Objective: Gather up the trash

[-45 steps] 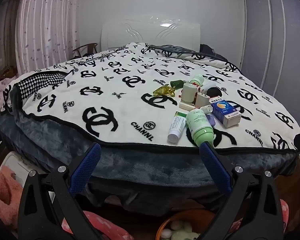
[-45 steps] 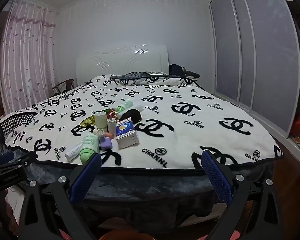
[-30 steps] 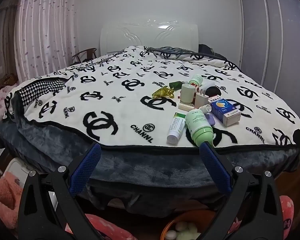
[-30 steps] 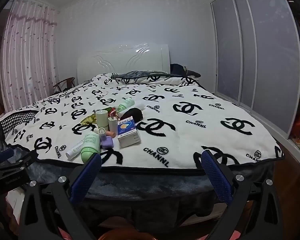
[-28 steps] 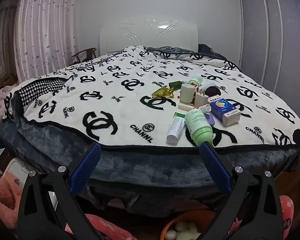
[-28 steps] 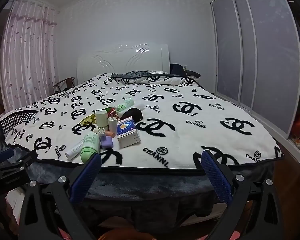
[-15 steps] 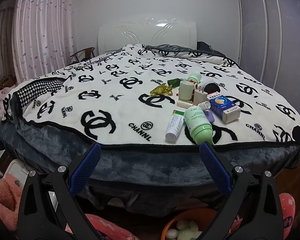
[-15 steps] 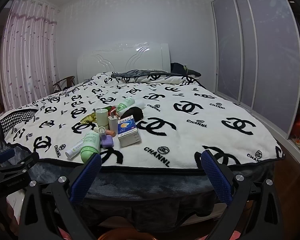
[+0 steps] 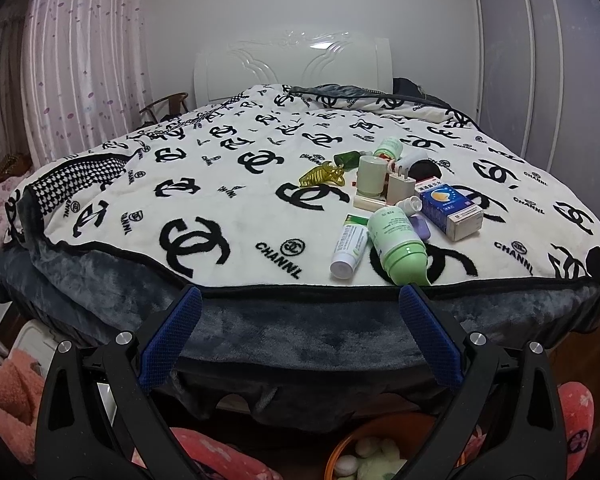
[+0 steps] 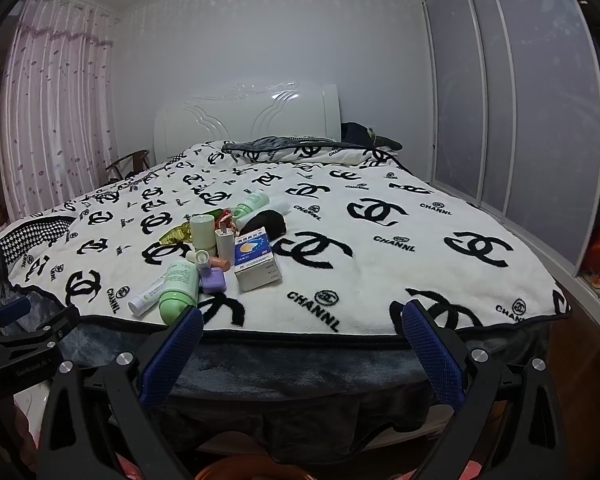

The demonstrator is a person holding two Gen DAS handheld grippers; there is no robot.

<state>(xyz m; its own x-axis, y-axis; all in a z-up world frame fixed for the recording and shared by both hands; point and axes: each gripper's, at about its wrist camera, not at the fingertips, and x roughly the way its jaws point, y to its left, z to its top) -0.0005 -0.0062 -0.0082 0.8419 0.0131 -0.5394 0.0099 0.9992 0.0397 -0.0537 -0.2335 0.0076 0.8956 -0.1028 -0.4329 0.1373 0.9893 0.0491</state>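
A heap of small items lies on the bed near its foot: a green bottle [image 9: 400, 244] on its side, a white tube [image 9: 348, 246], a blue and white box [image 9: 450, 208], a pale cup [image 9: 371, 176], a yellow hair claw [image 9: 322, 176] and a purple piece [image 9: 420, 227]. The same bottle [image 10: 178, 284], tube [image 10: 148, 294] and box [image 10: 256, 260] show in the right wrist view. My left gripper [image 9: 300, 308] is open and empty, in front of the bed's foot edge. My right gripper [image 10: 302, 326] is open and empty, to the right of the heap.
The bed carries a white blanket with black logos [image 9: 196, 240] over a grey one [image 9: 300, 320]. An orange bin [image 9: 364, 452] with scraps sits on the floor below the left gripper. Pink cloth [image 9: 8, 384] lies at the left. Sliding wardrobe doors [image 10: 508, 120] stand at the right.
Both grippers have drifted slightly; the view of the bed has shifted a little. Both stay open and empty.
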